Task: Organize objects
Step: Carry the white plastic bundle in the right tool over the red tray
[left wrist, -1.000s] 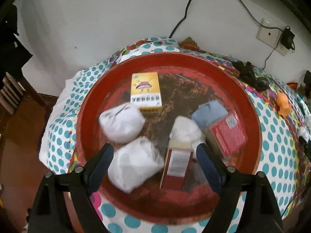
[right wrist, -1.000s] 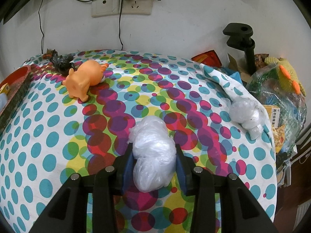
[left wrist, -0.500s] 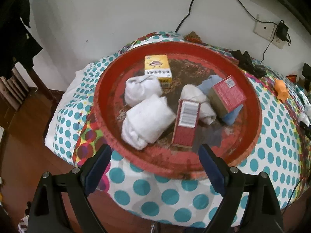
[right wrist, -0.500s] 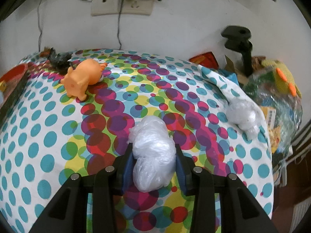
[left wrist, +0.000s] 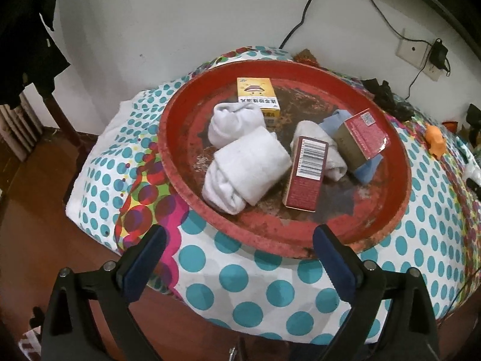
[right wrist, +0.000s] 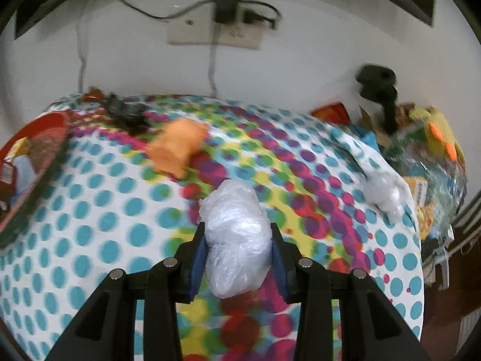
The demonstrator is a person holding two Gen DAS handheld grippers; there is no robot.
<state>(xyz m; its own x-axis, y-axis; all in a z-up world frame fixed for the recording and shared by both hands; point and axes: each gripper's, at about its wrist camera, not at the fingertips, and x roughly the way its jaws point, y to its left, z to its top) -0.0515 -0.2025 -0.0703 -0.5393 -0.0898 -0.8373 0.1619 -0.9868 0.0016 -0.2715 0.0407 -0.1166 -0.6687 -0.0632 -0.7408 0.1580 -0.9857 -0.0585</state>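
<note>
A round red tray (left wrist: pixel 186 192) sits on the dotted tablecloth. It holds two rolled white socks (left wrist: pixel 243 171), a yellow box (left wrist: pixel 257 94), two red boxes (left wrist: pixel 306 177), a blue cloth (left wrist: pixel 368 170) and another white roll. My left gripper (left wrist: pixel 237 255) is open and empty, in front of the tray's near rim. My right gripper (right wrist: pixel 239 249) is shut on a crumpled clear plastic bag (right wrist: pixel 237 234), held above the cloth. The tray's edge shows at the left in the right wrist view (right wrist: pixel 39 165).
An orange toy pig (right wrist: pixel 177 147) and a black object (right wrist: pixel 126 111) lie on the cloth behind the bag. A second plastic wad (right wrist: pixel 384 191) lies at the right edge. A black clamp (right wrist: pixel 381 90), snack packets and a plush sit at far right. Wall socket with cables behind.
My left gripper has drawn back and up from over the tray to beyond its near rim. My right gripper has lifted and swung left with the bag; the tray edge shows more.
</note>
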